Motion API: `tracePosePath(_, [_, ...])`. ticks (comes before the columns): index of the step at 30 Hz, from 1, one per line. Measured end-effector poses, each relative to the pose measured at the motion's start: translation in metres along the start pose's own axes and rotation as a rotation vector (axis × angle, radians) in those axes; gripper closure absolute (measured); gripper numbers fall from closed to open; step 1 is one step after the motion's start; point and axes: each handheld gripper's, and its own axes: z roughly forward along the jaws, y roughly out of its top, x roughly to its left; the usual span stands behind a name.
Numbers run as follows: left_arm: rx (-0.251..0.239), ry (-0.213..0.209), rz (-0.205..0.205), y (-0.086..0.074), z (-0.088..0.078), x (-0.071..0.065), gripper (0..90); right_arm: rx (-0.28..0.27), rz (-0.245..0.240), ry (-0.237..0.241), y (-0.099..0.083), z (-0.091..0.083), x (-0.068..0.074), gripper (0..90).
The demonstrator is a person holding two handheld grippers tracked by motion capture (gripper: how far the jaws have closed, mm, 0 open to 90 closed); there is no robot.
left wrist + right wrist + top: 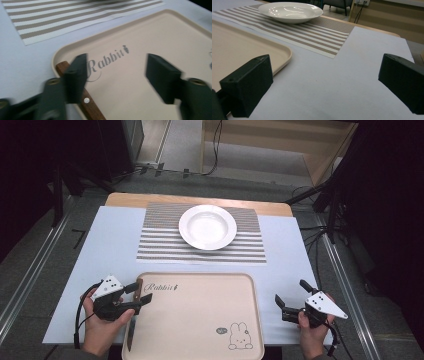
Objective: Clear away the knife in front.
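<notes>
"Rabbit" lettering on beige tray [160,37], beside wooden knife handle [87,105]

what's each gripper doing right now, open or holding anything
left gripper: open, holding nothing, above the knife on the tray.
right gripper: open, empty.

Each black gripper [136,296] carries a dotted grey triangular plate.
</notes>
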Motion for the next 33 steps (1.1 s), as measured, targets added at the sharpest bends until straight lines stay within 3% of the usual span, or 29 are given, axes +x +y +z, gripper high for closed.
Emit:
tracePosePath(3, [-0.045,-0.033,0.004,0.000,-0.006,0.002,7.3,-0.001,-0.001,0.000,0.000,0.000,0.000,0.0])
tracePosePath(6, [-0.079,-0.025,0.007,0.000,-0.011,0.004,0.2,0.000,-0.002,0.001,0.000,0.000,0.000,0.0])
tracePosePath(19, [-0.141,0.012,0.009,-0.002,-0.029,0.016,0.2,0.000,-0.005,0.001,0.000,0.000,0.000,0.0])
tracePosePath(33, [-0.183,0.075,-0.039,-0.008,-0.050,0.039,0.2,0.002,-0.004,-0.003,0.000,0.000,0.000,0.0])
